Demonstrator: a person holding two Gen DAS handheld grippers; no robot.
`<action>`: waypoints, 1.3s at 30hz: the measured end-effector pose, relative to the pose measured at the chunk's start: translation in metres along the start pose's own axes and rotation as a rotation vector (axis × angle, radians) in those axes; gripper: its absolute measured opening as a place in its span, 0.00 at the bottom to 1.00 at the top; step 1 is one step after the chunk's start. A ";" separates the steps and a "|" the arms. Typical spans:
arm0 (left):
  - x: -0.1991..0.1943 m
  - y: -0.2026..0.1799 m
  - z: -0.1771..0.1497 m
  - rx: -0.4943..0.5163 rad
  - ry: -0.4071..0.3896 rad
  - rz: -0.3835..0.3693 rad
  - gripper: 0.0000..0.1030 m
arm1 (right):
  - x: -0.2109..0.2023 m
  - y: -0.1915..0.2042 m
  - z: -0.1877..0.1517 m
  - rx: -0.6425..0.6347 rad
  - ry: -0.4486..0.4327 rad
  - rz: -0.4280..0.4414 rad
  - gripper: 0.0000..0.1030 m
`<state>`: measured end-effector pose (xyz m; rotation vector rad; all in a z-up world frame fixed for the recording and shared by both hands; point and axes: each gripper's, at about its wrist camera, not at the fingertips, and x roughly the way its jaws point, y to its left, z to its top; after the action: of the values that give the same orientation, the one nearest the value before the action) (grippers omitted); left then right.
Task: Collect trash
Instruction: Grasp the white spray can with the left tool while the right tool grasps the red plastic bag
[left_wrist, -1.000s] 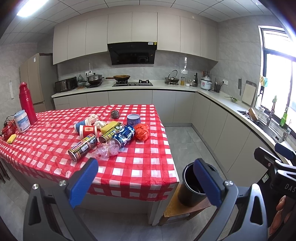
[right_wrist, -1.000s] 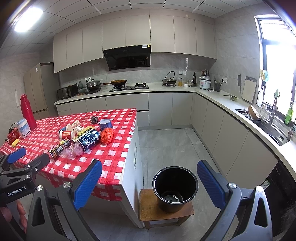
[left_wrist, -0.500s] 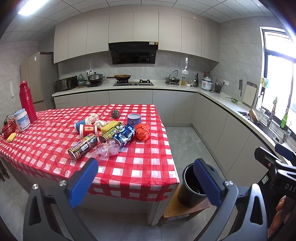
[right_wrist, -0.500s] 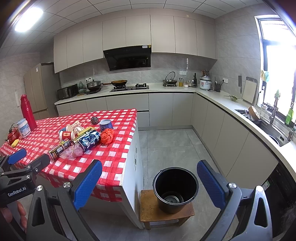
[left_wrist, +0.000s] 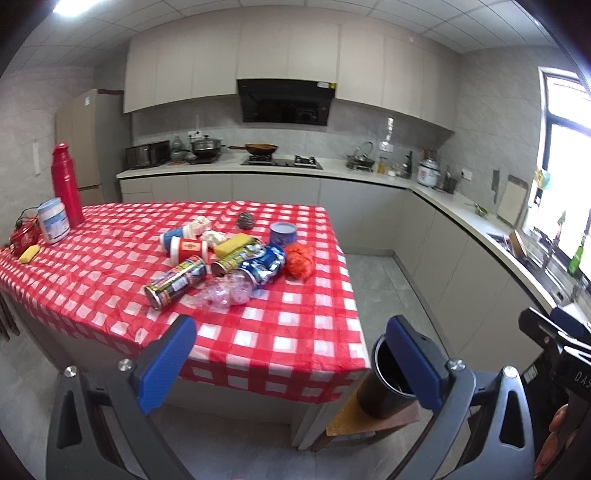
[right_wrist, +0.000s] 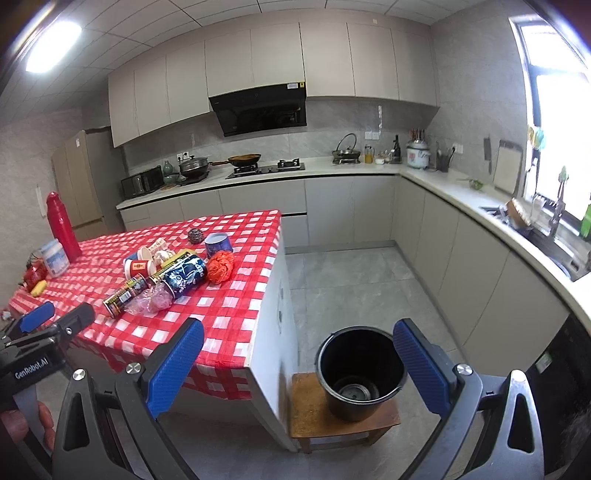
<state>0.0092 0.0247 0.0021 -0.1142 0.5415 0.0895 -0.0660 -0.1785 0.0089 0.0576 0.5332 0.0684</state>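
Both hand-held grippers are held spread and empty: the left hand-held gripper (left_wrist: 291, 354) short of the bench (left_wrist: 280, 332), the right hand-held gripper (right_wrist: 299, 354) facing the black bucket (right_wrist: 360, 373). The trash pile (left_wrist: 229, 264), made up of cans, cups, a blue bag, clear plastic and a crumpled orange-red bag (left_wrist: 300, 259), is seen on the bench's checked cloth, towards the corner nearest the bucket. The bucket is set on a low wooden stool (right_wrist: 314, 413) just beside that corner. A red flask (left_wrist: 66, 184) is stood at the bench's far side, well apart from the bucket.
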 end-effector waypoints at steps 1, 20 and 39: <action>0.003 0.006 0.001 -0.010 0.003 0.023 1.00 | 0.007 -0.003 0.001 0.017 0.007 0.015 1.00; 0.090 0.136 0.014 -0.007 0.044 0.164 0.98 | 0.143 0.093 0.033 0.098 0.035 0.155 0.97; 0.267 0.196 0.009 0.123 0.262 0.073 0.85 | 0.317 0.152 0.031 0.100 0.247 0.072 0.71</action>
<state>0.2185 0.2340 -0.1454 0.0149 0.8118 0.1133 0.2144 -0.0032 -0.1134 0.1678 0.7819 0.1198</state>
